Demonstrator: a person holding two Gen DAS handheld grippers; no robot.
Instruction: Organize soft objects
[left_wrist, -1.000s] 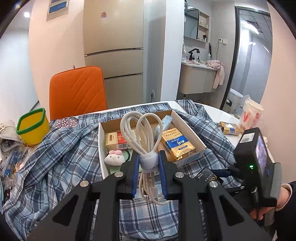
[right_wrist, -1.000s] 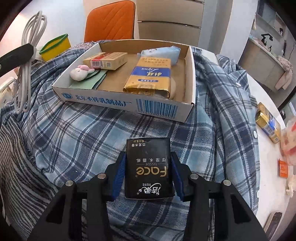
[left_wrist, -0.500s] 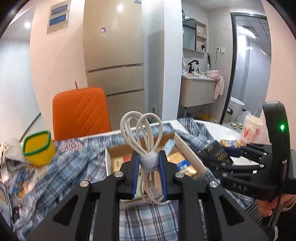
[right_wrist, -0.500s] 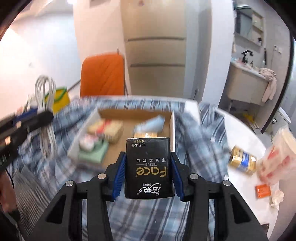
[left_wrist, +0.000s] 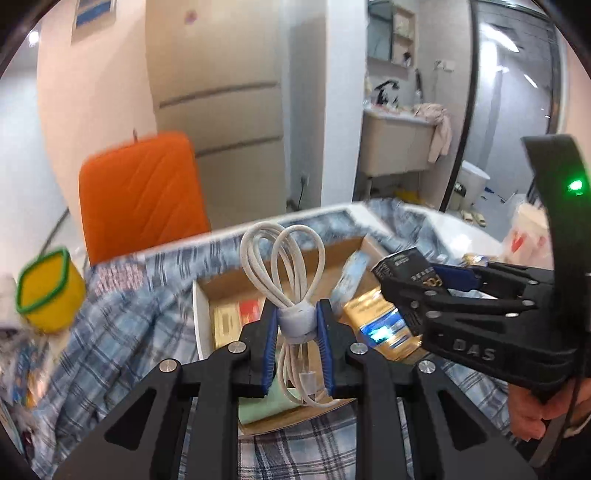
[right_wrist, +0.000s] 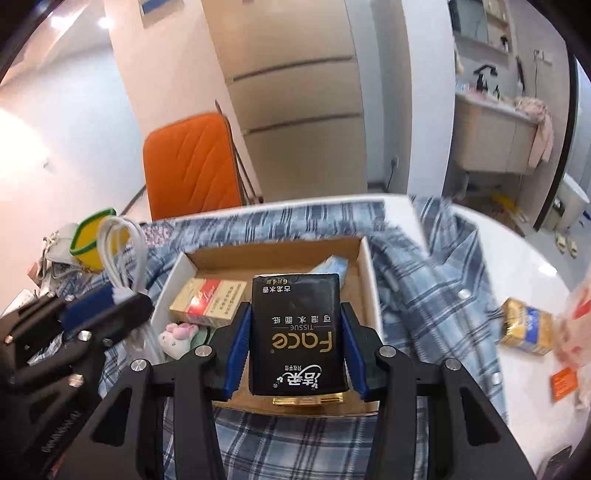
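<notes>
Risk: we carry cable (left_wrist: 291, 295) in left gripper (left_wrist: 297, 325) and tissue pack (right_wrist: 295, 328) in right gripper (right_wrist: 295, 332), jaws clamped on each, both over box (right_wrist: 371, 273). Grippers near; we could clash, or cable loops snag. Since a second ago: both lifted, right now beside left, box below jaws.

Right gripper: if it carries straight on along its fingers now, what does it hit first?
Probably the open cardboard box. The right gripper, shut on the black tissue pack, points down over it, and the gold packet peeks out just under the pack, so that likely meets it first. Depth is unclear.
</notes>
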